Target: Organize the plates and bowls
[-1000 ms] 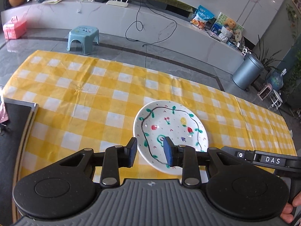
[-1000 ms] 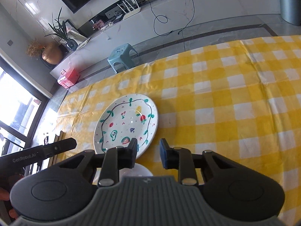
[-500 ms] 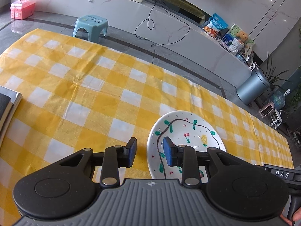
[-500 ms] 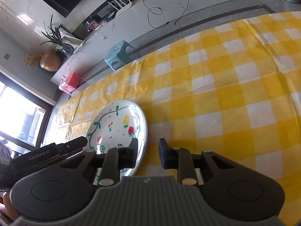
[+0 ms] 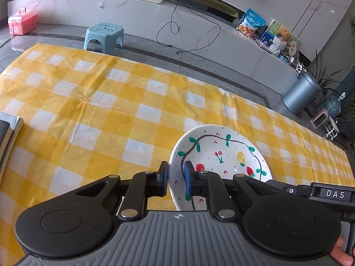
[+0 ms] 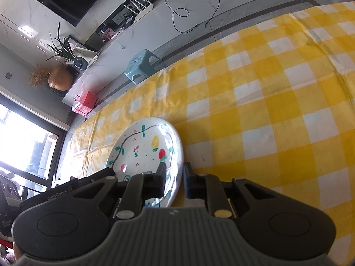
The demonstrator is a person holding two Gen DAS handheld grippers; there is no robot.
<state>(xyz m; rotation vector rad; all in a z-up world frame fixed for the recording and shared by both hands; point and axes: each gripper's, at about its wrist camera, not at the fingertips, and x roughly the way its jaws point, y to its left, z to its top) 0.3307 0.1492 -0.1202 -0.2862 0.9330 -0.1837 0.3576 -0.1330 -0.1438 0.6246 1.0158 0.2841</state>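
One painted plate (image 5: 221,155), gripped at both edges, on the yellow-checked counter (image 5: 99,110).

Around us we note one blue stool (image 5: 103,36), one pink box (image 5: 21,21), one grey bin (image 5: 301,93), and a dark tray (image 5: 8,130) at the counter's left edge; nothing blocks the plate. Both tools point steeply down. Our left tool (image 5: 176,178) has just been closing, its jaws narrow across the plate's left rim. Our right tool (image 6: 174,178) has closed likewise on the opposite rim. Whether the plate is lifted, we cannot tell.
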